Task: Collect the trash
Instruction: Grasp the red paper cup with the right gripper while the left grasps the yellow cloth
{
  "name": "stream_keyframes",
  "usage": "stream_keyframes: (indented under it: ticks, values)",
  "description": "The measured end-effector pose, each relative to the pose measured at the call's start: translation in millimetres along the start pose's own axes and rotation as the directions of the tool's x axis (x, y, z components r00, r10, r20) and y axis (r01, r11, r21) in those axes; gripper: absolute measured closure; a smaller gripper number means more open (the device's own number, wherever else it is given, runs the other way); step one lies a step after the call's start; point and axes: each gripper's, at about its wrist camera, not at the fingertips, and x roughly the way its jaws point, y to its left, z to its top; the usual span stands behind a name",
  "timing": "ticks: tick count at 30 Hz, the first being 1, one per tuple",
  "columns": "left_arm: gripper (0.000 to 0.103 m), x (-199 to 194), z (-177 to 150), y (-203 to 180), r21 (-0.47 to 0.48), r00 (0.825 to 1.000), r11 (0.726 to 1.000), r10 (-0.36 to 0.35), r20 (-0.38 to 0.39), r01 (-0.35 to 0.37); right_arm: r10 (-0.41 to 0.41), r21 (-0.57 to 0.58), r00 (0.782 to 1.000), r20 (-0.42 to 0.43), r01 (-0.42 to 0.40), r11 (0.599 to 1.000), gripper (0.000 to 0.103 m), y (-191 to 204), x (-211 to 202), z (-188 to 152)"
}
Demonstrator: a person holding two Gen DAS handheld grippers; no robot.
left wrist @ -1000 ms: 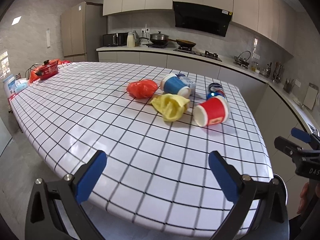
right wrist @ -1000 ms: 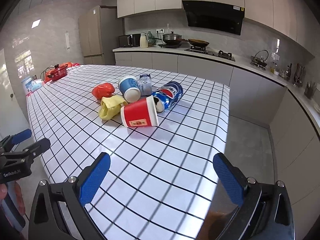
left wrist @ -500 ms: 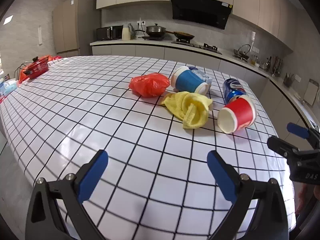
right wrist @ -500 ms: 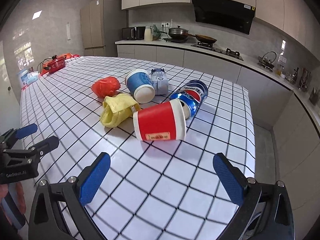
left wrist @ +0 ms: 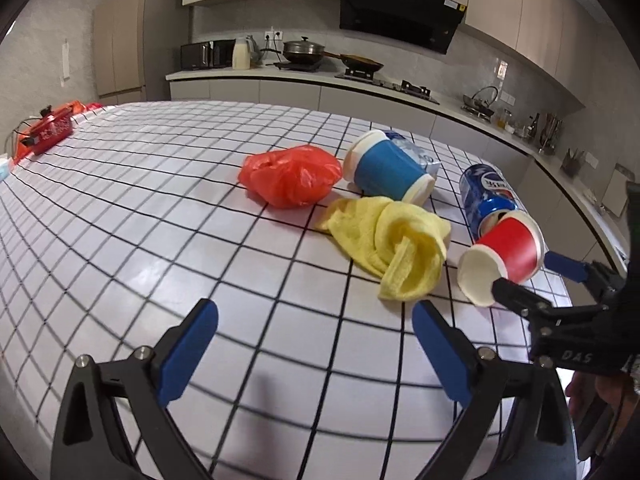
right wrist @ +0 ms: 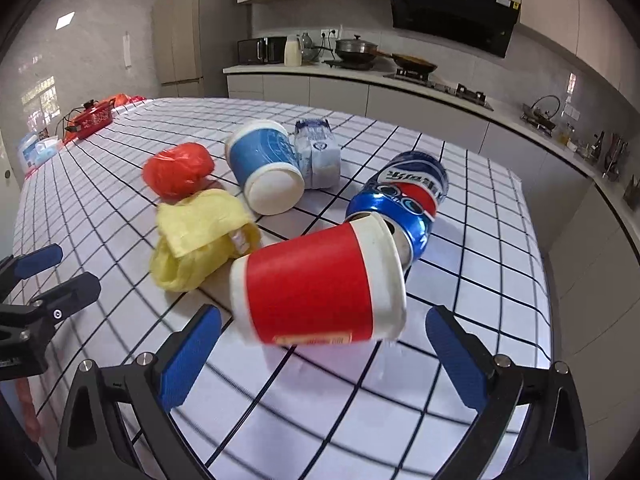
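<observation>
Kitchen counters and a stove run behind our white checked table, where all the trash lies in one cluster: a red cup on its side touching a blue can, a yellow cloth, an orange bag, a blue cup and a crumpled packet. Our right gripper is spread wide just before the red cup, its fingers either side, gripping nothing. Our left gripper hangs released and empty short of the yellow cloth. We judge the collecting barely begun: nothing is lifted, every piece remains, and no bin is in view.
</observation>
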Motion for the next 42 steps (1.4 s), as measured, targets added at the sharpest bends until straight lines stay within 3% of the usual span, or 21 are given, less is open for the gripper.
stream_keyframes:
  ticks: [3,15,18,21,23,25,30,31,32,33,34,42]
  values:
    - [0.005,9,7,-10,0.011,1.0,1.0,-0.024,-0.004,0.024,-0.001,0.008,1.0,-0.011,0.001,1.0,0.015,-7,8,3]
    - [0.008,59,36,-46,0.045,0.996,0.997,-0.057,-0.067,0.06,0.016,0.026,1.0,-0.01,-0.016,1.0,0.024,-38,21,12]
    - [0.015,72,40,-46,0.036,0.992,0.997,-0.067,-0.105,0.072,0.028,0.026,0.999,-0.018,-0.027,0.999,0.032,-43,28,14]
    - [0.027,78,43,-43,0.011,0.988,0.995,-0.098,-0.123,0.1,0.039,0.035,0.999,-0.021,-0.038,0.999,0.033,-47,33,18]
    - [0.051,77,43,-45,0.012,0.986,0.993,-0.113,-0.122,0.116,0.047,0.038,0.999,-0.02,-0.046,0.998,0.034,-47,34,19]
    - [0.06,73,41,-48,0.018,0.984,0.991,-0.132,-0.118,0.135,0.054,0.044,0.998,-0.018,-0.053,0.998,0.034,-45,33,18]
    - [0.063,50,34,-49,0.02,0.984,0.987,-0.16,-0.074,0.162,0.059,0.031,0.998,0.001,-0.059,0.998,0.036,-37,19,17]
    - [0.063,44,32,-49,0.021,0.984,0.986,-0.163,-0.071,0.165,0.058,0.027,0.998,0.006,-0.058,0.998,0.039,-36,16,16]
    - [0.063,39,31,-49,0.02,0.984,0.986,-0.165,-0.064,0.167,0.062,0.025,0.998,0.011,-0.063,0.998,0.049,-35,12,16]
    - [0.063,34,30,-49,0.022,0.985,0.986,-0.163,-0.056,0.165,0.068,0.025,0.998,0.015,-0.069,0.997,0.092,-34,7,15]
    - [0.063,27,27,-49,0.029,0.986,0.987,-0.158,-0.051,0.16,0.058,0.024,0.998,0.014,-0.059,0.998,0.096,-34,4,14]
    - [0.063,19,16,-46,0.009,0.988,0.989,-0.146,-0.051,0.147,0.111,0.036,0.994,0.003,-0.111,0.993,0.097,-33,1,-1]
